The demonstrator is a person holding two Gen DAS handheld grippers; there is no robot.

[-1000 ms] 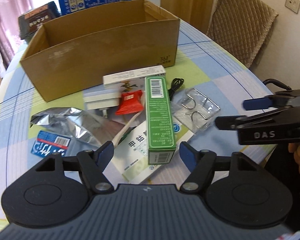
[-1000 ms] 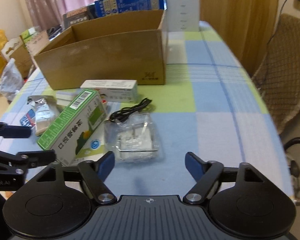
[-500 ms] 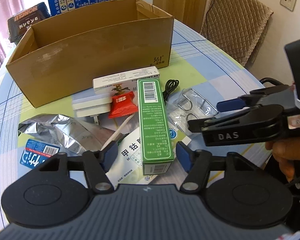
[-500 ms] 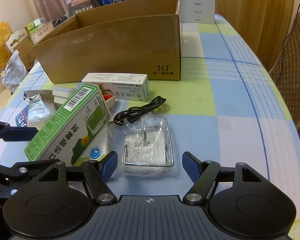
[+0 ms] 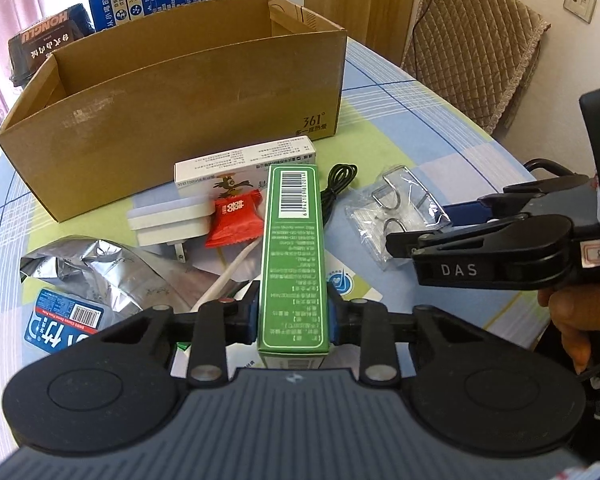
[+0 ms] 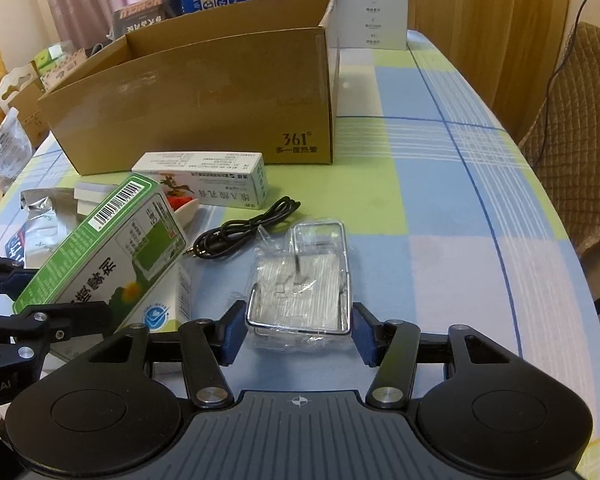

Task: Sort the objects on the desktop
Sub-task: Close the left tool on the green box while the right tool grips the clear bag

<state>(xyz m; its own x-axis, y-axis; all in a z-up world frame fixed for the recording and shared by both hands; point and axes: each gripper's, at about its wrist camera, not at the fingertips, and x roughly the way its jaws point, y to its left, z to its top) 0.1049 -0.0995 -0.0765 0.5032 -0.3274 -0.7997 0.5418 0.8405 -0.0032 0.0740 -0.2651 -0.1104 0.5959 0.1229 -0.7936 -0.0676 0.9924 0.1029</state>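
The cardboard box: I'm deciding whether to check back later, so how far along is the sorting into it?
Early. The cardboard box shows nothing inside where visible. In hand: the left gripper is closing on the green carton; the right gripper is closing around the clear packet of metal hooks, pads not yet touching. Left on the table: white carton, black cable, red sachet, foil bag, charger.

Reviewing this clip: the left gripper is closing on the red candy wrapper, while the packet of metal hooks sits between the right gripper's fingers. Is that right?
Not quite. The left gripper is closing on the upright green box, not the red candy wrapper, which lies farther off beside the white charger; the left wrist view shows it. The packet of metal hooks does sit between the closing right gripper's fingers.
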